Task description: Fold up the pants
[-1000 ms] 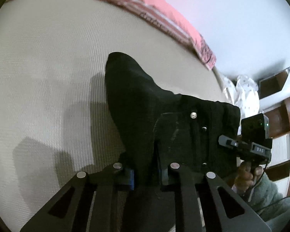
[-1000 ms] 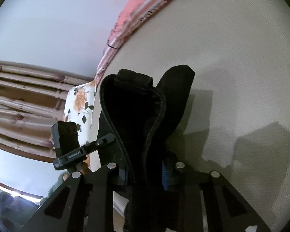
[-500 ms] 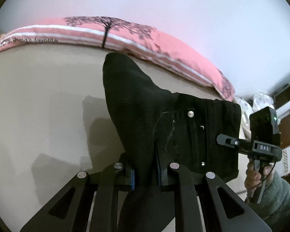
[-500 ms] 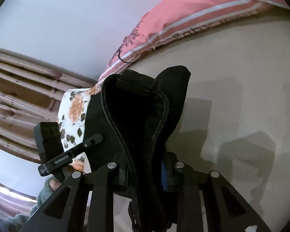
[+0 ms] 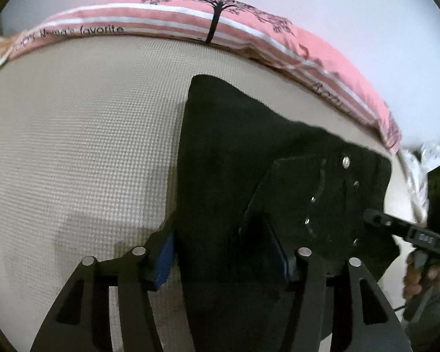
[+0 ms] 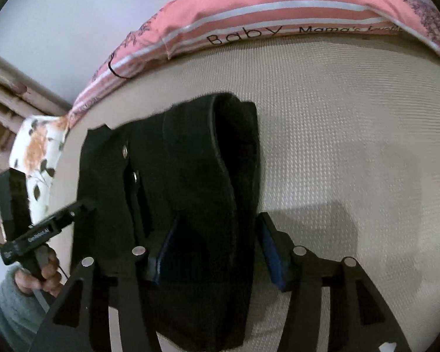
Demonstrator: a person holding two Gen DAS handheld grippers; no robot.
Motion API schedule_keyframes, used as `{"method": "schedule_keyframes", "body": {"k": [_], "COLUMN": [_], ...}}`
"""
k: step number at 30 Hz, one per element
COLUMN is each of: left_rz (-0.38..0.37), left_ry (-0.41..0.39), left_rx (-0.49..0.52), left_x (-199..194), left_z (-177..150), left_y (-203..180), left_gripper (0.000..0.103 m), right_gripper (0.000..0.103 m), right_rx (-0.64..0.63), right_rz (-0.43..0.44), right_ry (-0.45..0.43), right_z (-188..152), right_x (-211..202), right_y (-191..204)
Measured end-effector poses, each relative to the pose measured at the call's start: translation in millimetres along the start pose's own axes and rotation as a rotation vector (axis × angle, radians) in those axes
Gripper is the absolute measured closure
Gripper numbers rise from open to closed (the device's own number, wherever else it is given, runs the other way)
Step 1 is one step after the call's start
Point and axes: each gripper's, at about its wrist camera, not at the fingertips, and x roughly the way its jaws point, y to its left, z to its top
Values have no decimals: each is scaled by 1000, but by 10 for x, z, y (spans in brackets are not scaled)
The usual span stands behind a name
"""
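Releasing folded black denim pants (image 5: pixel 249 152) onto beige woven bed (image 5: pixel 82 135); left gripper (image 5: pixel 224 252) and right gripper (image 6: pixel 217 249) fingers opening, cloth between; next: withdrawing clear, regrasping.

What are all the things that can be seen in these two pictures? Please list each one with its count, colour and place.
Folded fabric pants: one, black with small metal studs, lying on the bed between both grippers' fingers.
Textured woven bed cover: one, beige, under the pants.
Long printed pillow: one, pink with white stripes, black lettering and a tree print, along the far edge of the bed.
Flowered cloth: one, white with orange flowers and dark leaves, at the bed's corner.
Wall: plain, pale, behind the pillow.
Left gripper: one, black with blue pads, jaws opening, pants between them.
Right gripper: one, black with blue pads, jaws opening, pants between them.
Hand: grey-green fuzzy sleeve, holding the left gripper's handle.
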Motion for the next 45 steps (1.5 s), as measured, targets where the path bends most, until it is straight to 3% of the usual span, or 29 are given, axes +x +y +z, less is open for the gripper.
{"method": "schedule_keyframes", "body": {"k": [5, 11, 13, 18, 22, 31, 45], "left_rz": [105, 297, 323, 322, 370, 418, 412], "left_ry": [-28, -131, -143, -177, -234, -261, -247], "left_rx": [10, 64, 65, 46, 44, 19, 31], "left_x": [-246, -761, -915, -1319, -1538, -1777, -1764], "left_z": [-234, -633, -754, -1080, -1284, -1698, -1780], "left_y": [-113, -360, -348, -284, -276, -232, -282], "left_gripper": [44, 44, 40, 35, 28, 26, 26], "right_gripper": [53, 51, 45, 36, 31, 26, 23], "right_rx": [7, -115, -139, -177, -227, -279, -274], "right_rz": [-37, -159, -194, -222, -254, -253, -264], "right_ry": [-22, -169, -208, -275, -322, -329, -310], "right_z": [-196, -516, -644, -978, -1229, -1561, -1735], "right_x": [-211, -690, -813, -1011, -1078, -1064, -1032], "right_y": [40, 462, 598, 881, 1091, 1357, 1355]}}
